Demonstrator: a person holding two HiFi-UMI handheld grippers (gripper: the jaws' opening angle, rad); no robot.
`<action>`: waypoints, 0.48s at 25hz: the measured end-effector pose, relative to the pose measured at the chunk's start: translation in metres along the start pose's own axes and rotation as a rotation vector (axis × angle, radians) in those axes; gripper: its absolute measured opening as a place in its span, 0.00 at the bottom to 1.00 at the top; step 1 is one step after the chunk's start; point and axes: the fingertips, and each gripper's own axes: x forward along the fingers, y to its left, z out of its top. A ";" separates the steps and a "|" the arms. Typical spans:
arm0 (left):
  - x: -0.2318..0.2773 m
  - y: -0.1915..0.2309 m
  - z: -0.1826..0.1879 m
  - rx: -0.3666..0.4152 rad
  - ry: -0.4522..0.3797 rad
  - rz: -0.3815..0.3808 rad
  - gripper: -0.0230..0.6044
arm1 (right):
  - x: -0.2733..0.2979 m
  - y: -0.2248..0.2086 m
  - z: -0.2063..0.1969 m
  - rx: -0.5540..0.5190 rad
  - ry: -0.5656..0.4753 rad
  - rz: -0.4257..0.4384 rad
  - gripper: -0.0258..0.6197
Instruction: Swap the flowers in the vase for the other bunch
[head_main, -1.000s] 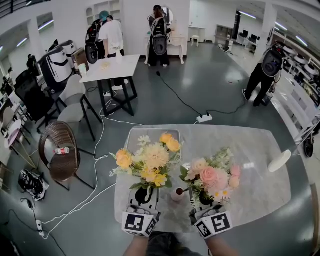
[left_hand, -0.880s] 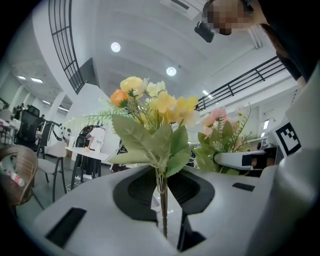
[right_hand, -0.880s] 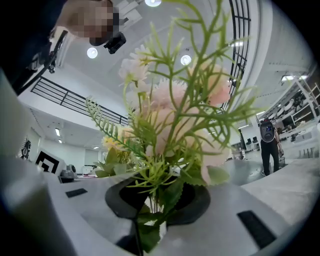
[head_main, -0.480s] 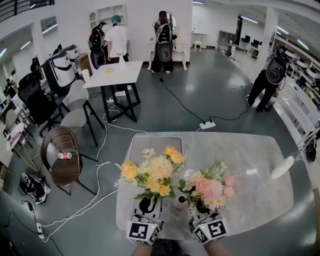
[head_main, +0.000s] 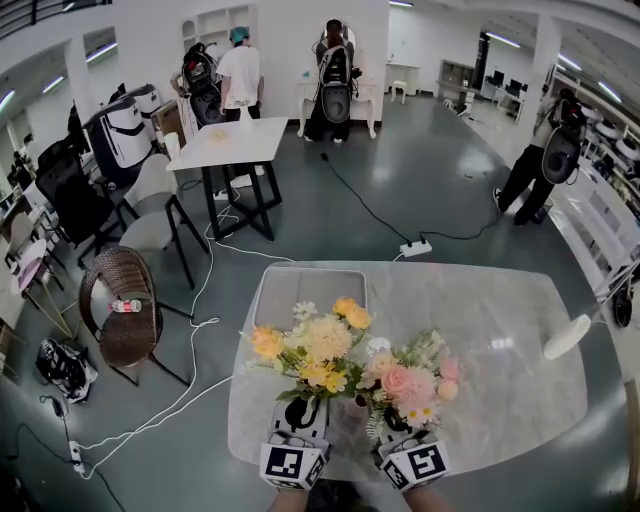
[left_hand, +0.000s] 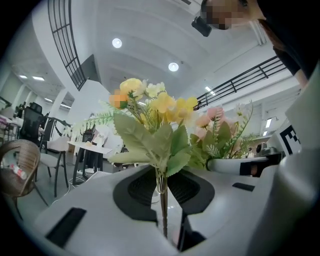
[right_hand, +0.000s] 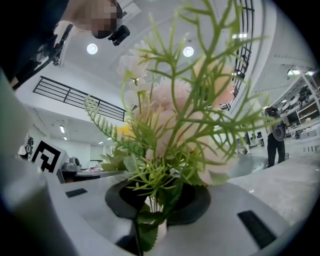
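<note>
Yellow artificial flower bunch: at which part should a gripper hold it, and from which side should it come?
Grip the thin bare stems below the leaves, coming level from the person's side, as the left gripper does. The yellow artificial flower bunch stands upright, and its blooms spread wide.

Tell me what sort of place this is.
Probably a large open workspace or lab hall, not a home: people wearing backpack rigs stand at work tables, and a power strip lies on the bare grey floor with cables trailing across it.

Upright yellow bunch (head_main: 318, 345) nxt to pink bunch (head_main: 405, 382).
</note>
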 end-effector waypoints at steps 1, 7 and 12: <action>0.000 -0.001 -0.003 -0.003 0.003 0.000 0.16 | 0.000 0.000 -0.002 -0.001 0.004 0.003 0.19; -0.002 0.001 -0.011 -0.013 0.017 0.004 0.15 | 0.002 0.002 -0.012 -0.004 0.024 0.012 0.19; -0.005 0.006 -0.018 -0.020 0.032 0.018 0.16 | 0.001 0.004 -0.018 -0.006 0.039 0.017 0.19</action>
